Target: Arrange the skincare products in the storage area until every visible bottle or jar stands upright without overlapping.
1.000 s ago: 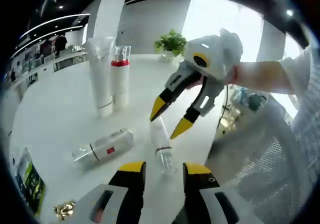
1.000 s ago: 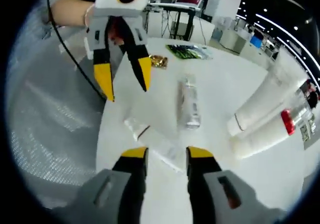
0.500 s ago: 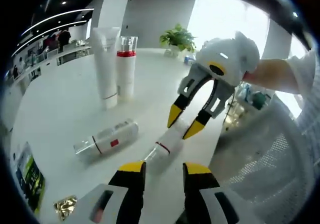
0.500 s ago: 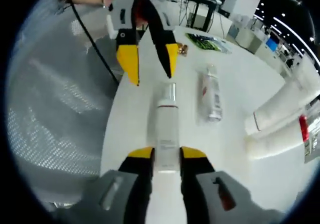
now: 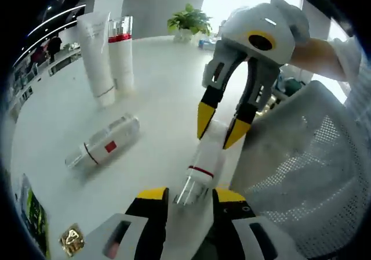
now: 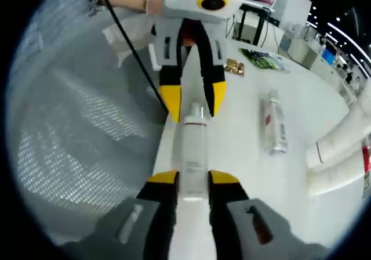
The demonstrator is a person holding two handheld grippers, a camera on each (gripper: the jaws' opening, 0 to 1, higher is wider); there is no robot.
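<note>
Four skincare things on the white table point(image 5: 151, 86) — one white tube point(image 5: 96, 57), one red-capped bottle point(image 5: 120, 54), and two clear-capped bottles: one lying down point(image 5: 103, 148), one held up point(image 5: 203, 166). Also one gold packet point(image 5: 71, 238) — and one potted plant point(image 5: 188, 22).

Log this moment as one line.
right gripper shut on white bottle | left gripper open at its cap | clear bottle lying

A round white counter point(image 5: 156, 91) carries the things. A clear bottle with a red label point(image 5: 103, 148) lies flat on its side on it. Well apart from it, a tall white tube point(image 5: 97, 57) and a red-banded bottle point(image 5: 120, 54) stand upright, just beside each other. Near the counter's edge lie a small gold packet point(image 5: 72, 238) and a green sachet point(image 6: 264, 58). A potted plant point(image 5: 187, 23) stands at the far rim.
</note>
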